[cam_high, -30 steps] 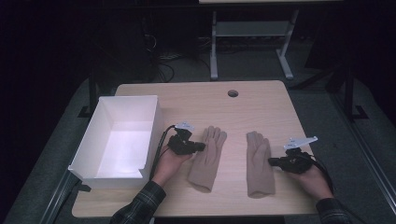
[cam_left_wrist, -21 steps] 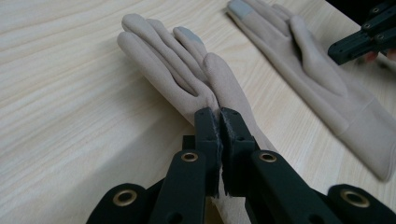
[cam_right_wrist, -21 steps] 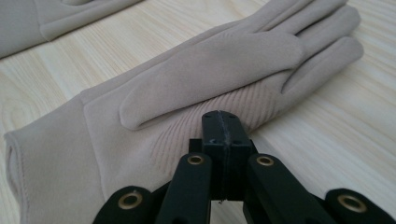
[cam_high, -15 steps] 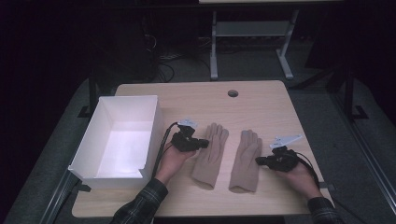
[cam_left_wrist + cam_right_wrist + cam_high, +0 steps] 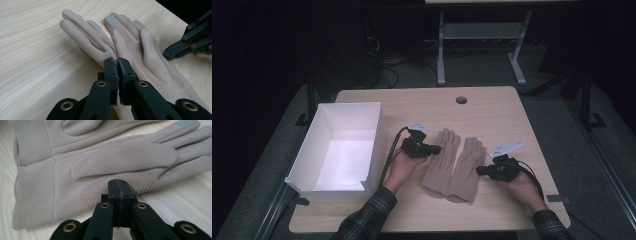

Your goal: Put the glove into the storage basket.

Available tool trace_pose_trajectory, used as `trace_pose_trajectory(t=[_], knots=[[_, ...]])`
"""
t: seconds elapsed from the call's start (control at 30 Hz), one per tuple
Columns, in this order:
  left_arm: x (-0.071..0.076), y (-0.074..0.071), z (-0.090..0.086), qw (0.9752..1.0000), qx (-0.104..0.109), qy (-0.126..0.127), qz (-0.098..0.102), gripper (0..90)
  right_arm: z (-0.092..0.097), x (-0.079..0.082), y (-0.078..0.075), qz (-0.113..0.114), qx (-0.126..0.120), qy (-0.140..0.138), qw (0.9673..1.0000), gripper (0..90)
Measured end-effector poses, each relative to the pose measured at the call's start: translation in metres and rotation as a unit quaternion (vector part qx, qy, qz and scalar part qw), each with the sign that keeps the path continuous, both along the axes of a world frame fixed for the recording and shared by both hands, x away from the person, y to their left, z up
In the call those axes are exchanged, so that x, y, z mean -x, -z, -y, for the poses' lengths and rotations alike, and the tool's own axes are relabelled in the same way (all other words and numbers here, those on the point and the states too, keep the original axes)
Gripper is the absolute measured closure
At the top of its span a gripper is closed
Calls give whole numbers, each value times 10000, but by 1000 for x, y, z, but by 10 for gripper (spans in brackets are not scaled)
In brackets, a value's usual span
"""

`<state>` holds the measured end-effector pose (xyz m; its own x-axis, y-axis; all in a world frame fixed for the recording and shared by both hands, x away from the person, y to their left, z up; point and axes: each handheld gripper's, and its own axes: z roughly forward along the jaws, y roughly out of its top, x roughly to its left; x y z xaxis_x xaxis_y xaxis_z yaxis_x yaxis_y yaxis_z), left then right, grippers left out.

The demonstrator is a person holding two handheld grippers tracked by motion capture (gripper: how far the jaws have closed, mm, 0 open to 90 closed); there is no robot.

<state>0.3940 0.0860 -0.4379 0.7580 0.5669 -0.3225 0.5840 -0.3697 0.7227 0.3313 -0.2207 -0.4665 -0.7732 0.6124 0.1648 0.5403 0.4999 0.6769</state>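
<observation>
On the table point(image 5: 492, 107), two gloves point(image 5: 454, 165) side by side, one box point(image 5: 324, 165) at left edge, left gripper point(image 5: 434, 149) and right gripper point(image 5: 480, 170) both closed, each nipping a glove edge, bare wood beyond.

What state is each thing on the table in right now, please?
Left glove: flat on the table, edge against the right glove.
Right glove: flat, thumb folded across the palm.
Box: open, empty.
Left gripper: jaws shut, tips at the left glove's edge.
Right gripper: jaws shut, tips at the right glove's edge.
</observation>
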Motion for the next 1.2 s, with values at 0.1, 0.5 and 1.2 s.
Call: trace_pose_trajectory(t=[0.1, 0.5, 1.2], knots=[[-2, 0, 1, 10000, -2, 21, -3, 863, -6, -3, 0, -3, -6, -26, 10000, 899], [-2, -12, 1, 9999, 156, 67, 22, 863, -23, -7, 1, 38, -65, -148, 9999, 899], [7, -14, 47, 9982, 191, 574, 32, 863, -29, -5, 2, 5, -101, -191, 9998, 900]])
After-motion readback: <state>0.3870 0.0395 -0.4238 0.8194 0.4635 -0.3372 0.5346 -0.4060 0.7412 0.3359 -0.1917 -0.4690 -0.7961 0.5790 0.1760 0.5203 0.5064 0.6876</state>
